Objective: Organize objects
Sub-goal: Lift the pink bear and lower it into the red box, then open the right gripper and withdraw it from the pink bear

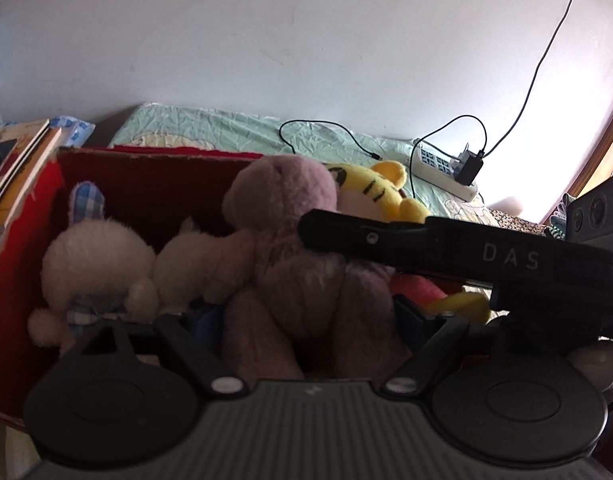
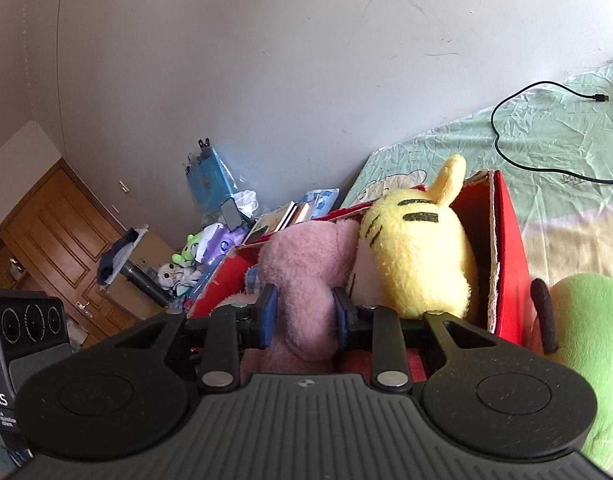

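Observation:
A red cardboard box (image 1: 22, 216) stands on the bed and holds several plush toys. A white bunny (image 1: 94, 256) lies at its left, a pink bear (image 1: 282, 200) sits in the middle, and a yellow tiger (image 1: 370, 184) is behind the bear. My left gripper (image 1: 302, 316) is open low in the box, with the bear's legs between its wide-set fingers. My right gripper (image 2: 304, 312) is shut on the pink bear (image 2: 302, 280), its blue pads squeezing the fur. One of its black fingers (image 1: 346, 236) crosses the bear's chest. The tiger (image 2: 414, 248) leans against the box wall (image 2: 506, 240).
A green plush (image 2: 586, 340) lies on the bed outside the box's right wall. A power strip (image 1: 434, 172) with a charger and a black cable (image 1: 326, 128) rest on the sheet. Books (image 1: 18, 160) are stacked left of the box. A cluttered corner (image 2: 210, 240) and wooden door (image 2: 58, 232) lie beyond.

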